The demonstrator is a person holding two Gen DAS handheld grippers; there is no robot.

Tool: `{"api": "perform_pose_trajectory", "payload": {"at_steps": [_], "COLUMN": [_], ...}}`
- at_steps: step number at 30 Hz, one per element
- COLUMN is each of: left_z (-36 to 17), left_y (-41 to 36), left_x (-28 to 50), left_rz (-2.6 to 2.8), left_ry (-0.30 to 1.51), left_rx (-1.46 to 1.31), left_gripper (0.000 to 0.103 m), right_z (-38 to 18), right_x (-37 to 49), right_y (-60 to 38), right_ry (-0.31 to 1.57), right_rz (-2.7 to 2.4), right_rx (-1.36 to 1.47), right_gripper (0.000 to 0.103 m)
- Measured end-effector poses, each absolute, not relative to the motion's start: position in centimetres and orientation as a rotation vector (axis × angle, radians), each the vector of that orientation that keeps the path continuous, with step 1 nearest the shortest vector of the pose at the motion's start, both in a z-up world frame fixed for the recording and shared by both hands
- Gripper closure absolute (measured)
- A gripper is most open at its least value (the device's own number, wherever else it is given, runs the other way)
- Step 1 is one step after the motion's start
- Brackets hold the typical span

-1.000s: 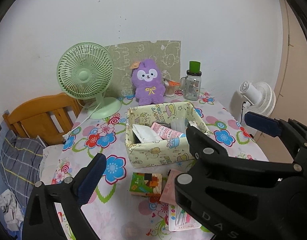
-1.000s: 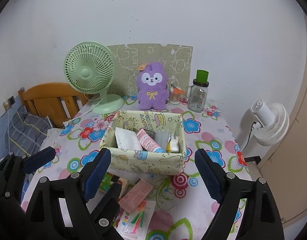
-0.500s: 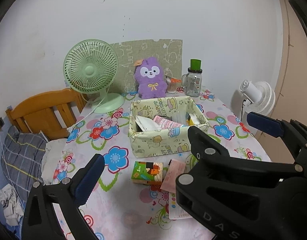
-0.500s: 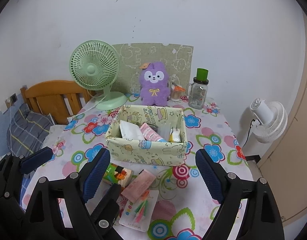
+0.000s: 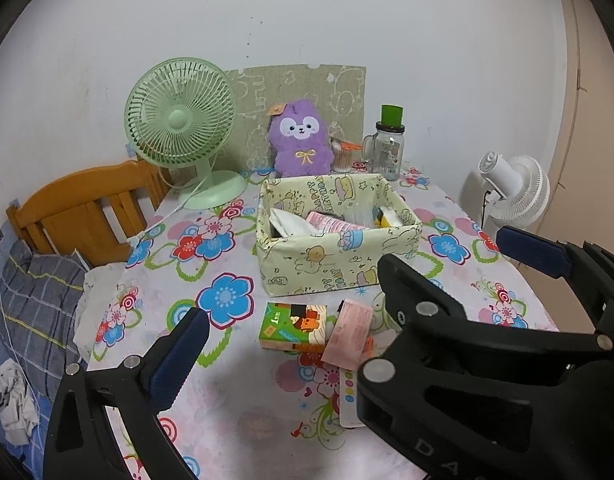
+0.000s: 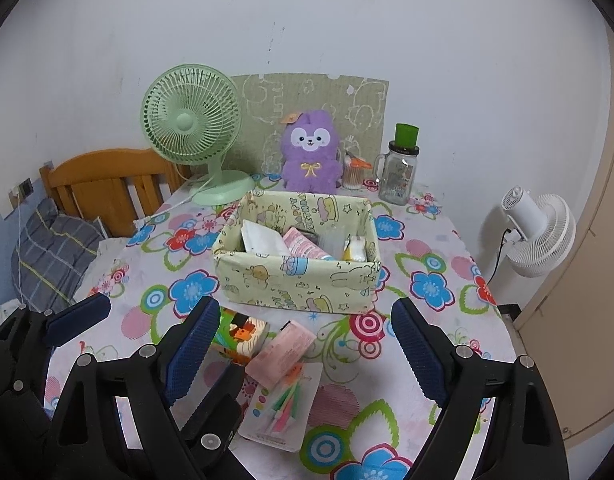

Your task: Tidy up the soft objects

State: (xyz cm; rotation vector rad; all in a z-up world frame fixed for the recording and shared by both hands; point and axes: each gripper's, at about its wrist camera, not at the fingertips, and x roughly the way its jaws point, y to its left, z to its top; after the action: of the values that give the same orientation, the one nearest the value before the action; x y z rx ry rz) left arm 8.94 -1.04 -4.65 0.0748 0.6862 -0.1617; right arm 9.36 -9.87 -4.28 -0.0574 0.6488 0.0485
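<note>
- The worktop [image 6: 427, 240] has open cloth on its right side, between the fabric box [image 6: 297, 284] and the right edge.
- Open cloth also lies on the left, between the box and the bed [image 5: 39, 312].
- In front of the box, a green packet [image 6: 239, 334], a pink packet [image 6: 281, 354] and a card of clips [image 6: 283, 404] block the near middle.
- Behind the box, the green fan [image 6: 195, 128], the purple plush toy [image 6: 309, 158] and the glass jar [image 6: 399, 176] fill the back row near the wall.
- The box is open at the top, but things lie inside.

The fabric box [image 6: 297, 282] is showing "HAPPY BIRTHDAY" on its inner wall, toward twelve o'clock; the right gripper [image 5: 439, 264] is showing "DA".
</note>
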Motion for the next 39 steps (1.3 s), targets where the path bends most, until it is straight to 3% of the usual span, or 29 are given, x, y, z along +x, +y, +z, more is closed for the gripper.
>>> {"api": "perform_pose_trajectory", "payload": {"at_steps": [39], "left_z": [-16.8], "left_y": [0.3], "left_x": [17.8], "left_rz": [-0.125], "left_ry": [0.887], "left_rx": [0.118], "left_gripper": [0.000], "right_z": [-17.1], "right_x": [17.8], "right_y": [-9.9], "right_ry": [0.866], "right_rz": [0.036], "right_rx": [0.010], "right_gripper": [0.013]}}
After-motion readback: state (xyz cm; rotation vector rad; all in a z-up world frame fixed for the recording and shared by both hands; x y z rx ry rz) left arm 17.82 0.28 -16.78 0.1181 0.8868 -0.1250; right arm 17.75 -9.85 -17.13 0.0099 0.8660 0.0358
